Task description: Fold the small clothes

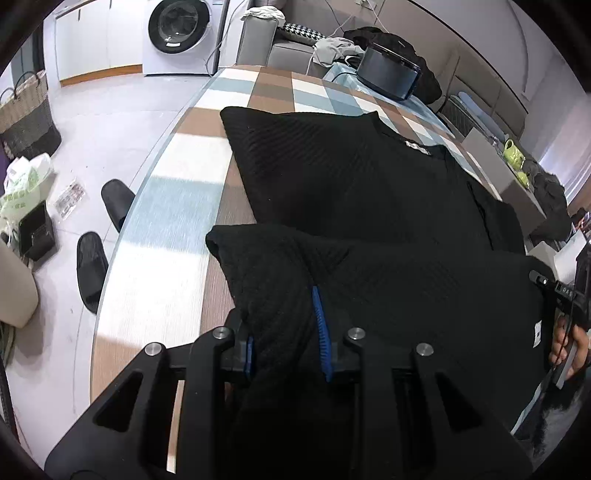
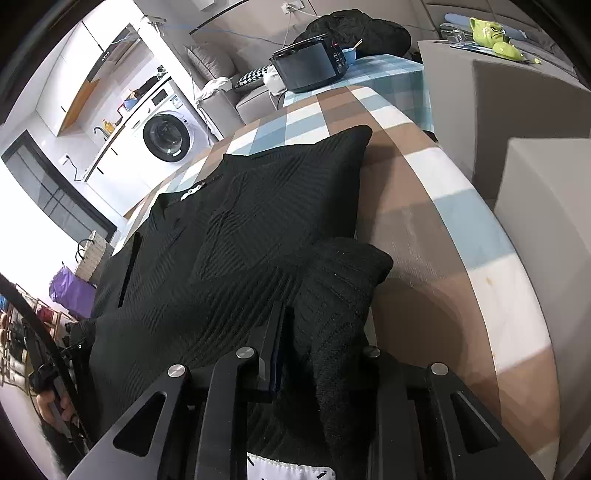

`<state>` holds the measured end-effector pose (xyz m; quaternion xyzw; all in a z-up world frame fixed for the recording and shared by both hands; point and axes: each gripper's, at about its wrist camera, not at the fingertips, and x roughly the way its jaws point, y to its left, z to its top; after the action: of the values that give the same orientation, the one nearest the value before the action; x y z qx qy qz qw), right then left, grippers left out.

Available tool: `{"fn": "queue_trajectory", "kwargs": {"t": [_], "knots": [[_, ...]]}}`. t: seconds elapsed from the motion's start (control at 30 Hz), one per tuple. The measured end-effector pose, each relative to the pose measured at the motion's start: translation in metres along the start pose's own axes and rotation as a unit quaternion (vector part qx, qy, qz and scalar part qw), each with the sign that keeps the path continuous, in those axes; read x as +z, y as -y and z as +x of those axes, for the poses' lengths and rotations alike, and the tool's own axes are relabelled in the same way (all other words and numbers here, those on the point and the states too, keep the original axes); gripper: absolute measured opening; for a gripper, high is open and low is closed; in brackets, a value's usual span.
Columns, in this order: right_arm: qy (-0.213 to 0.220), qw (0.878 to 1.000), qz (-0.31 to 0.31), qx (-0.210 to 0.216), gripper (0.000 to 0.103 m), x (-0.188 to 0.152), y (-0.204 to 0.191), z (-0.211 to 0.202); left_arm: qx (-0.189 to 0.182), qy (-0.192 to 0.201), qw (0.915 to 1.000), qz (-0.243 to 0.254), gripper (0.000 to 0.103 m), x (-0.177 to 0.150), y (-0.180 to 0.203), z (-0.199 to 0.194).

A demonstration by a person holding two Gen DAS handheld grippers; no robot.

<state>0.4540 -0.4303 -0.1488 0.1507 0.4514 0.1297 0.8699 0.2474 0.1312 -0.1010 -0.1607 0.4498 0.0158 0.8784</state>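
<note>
A black ribbed sweater (image 1: 351,177) lies spread on the checked tablecloth (image 1: 177,206) of the table, neck label toward the far side. Its near edge is lifted off the cloth at both corners and doubled back toward the rest of the garment. Left gripper (image 1: 286,332) is clamped on the bunched fabric at the near-left corner; blue finger pads (image 1: 319,325) show w/ knit pinched between them and draping over the frame. Right gripper (image 2: 314,343) is closed on the near-right corner (image 2: 343,280), a thick fold of knit hanging between and over its fingers; the right finger is mostly hidden under cloth. A white care tag (image 2: 291,470) shows at the bottom of the right view, just below the gripper. In the left view, the person's right hand (image 1: 569,343) is at the far right edge, beside the sweater's hem. Beyond the sweater, at the table's far end, sits a black cooker (image 2: 310,66). Off the table: washing machine (image 1: 181,33) in the bkgd, black slippers (image 1: 92,266) on the floor to the left, a green mug (image 2: 491,33) on a gray box to the right.
</note>
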Motion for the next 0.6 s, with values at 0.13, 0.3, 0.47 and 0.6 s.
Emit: {"fn": "queue_trajectory", "kwargs": {"t": [0.13,0.3,0.47,0.6], "knots": [[0.005,1.0,-0.007,0.001,0.026,-0.006,0.0,-0.007,0.002,0.009,0.9998,-0.016,0.035,-0.004,-0.006,-0.01],[0.023,1.0,-0.014,0.017,0.038,-0.008,0.006,-0.029,-0.015,0.04,0.9987,-0.029,0.048,-0.012,-0.017,-0.041],[0.057,0.998,-0.014,0.035,0.052,-0.039,0.018,-0.068,-0.011,0.079,0.9967,-0.016,0.063,-0.041,-0.024,-0.08],[0.07,0.996,-0.021,0.05,0.055,-0.068,0.025,-0.088,-0.008,0.073,0.9973,-0.01,0.064,-0.067,-0.027,-0.093]]}}
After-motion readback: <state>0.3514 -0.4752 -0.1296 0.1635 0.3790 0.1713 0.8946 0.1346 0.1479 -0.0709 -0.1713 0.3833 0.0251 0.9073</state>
